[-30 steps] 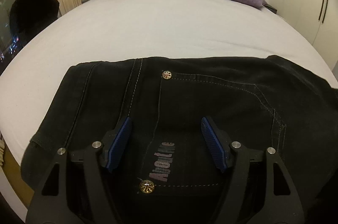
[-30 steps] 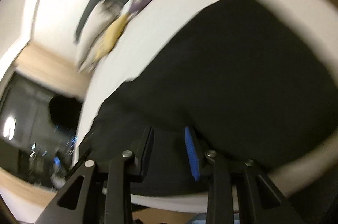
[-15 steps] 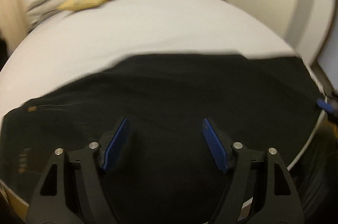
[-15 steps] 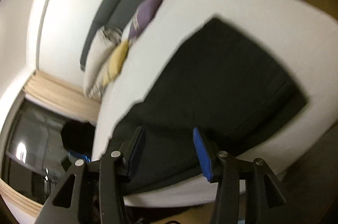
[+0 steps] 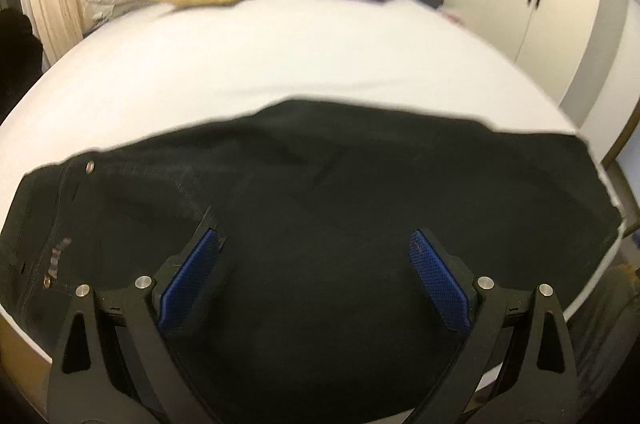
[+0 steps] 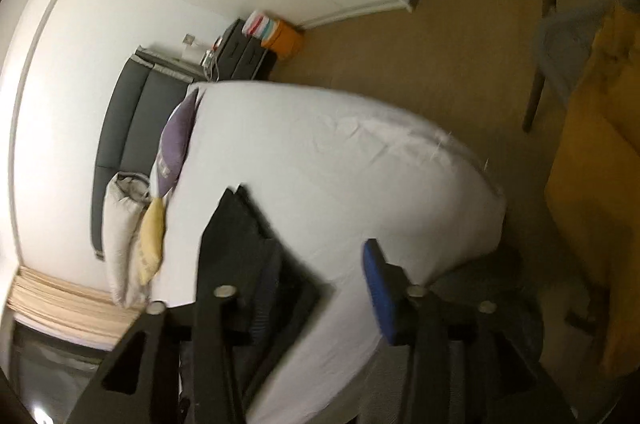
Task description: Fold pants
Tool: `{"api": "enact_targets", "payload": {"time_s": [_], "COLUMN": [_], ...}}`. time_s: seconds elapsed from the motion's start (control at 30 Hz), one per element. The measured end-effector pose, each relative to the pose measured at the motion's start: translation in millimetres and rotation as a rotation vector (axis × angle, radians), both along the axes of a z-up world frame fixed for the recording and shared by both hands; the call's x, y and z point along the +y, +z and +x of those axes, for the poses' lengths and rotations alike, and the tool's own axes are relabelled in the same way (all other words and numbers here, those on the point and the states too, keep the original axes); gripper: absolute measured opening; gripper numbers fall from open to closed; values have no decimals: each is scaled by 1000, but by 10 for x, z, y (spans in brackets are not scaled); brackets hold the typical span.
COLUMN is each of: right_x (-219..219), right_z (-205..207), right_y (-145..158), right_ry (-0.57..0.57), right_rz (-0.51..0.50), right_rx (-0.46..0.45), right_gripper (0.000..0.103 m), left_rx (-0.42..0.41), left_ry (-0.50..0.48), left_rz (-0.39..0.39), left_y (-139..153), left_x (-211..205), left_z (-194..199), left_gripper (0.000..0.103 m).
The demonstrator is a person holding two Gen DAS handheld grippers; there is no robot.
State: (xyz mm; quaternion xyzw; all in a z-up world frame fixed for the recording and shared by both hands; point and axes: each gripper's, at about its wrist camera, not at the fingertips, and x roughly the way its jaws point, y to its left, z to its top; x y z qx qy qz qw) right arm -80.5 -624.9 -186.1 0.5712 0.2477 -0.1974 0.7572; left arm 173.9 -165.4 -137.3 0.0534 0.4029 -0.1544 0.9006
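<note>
Black pants (image 5: pixel 320 207) spread flat across near edge of white bed (image 5: pixel 280 63).

Left tongs (image 5: pixel 316 256) spread wide above the dark cloth, just opened further, nothing gripped. Right tongs (image 6: pixel 304 256) half open, jaws parted a little more, empty, over pants' end at lower left of right view.

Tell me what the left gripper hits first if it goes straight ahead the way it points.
Probably the black pants on the bed; the open left gripper aims right at them, though depth is unclear.
</note>
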Motion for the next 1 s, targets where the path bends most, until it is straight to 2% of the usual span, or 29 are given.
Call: {"api": "enact_targets", "payload": {"time_s": [0.1,0.2,0.33,0.4,0.5,0.67,0.77,1.0], "right_x": [110,257,284,268,302,322,327,357], "right_z": [114,325,410,460,484,479,472,642], "right_y": [-73,-212,-297,-348,-506,-626,-705,-751], "right_ry": [32,49,44,44,42,24,13,8], "right_rz": [111,211,220,265,305,338,380,394], "right_rx": [-35,-28,-60,-89,-76,-188,-298,-418], "right_gripper": [55,55,55,55,55,59,59,59], "left_rx": [-13,-11,12,18,15,31,47,65], "left_ry": [-33,-72,-98,-101,-110,-122,-123,-141], "left_rz": [-29,-68,-92,-101,-97,-97,-103,-96], "left_y": [193,292,406,462,440,364,317,252], "left_x": [2,-65,-92,-119,-114,-109,-128,-209], "left_z": [-149,-229,-295,-386,-449,-462,-444,-481], "left_gripper": [98,98,98,98,98,98,98,98]}}
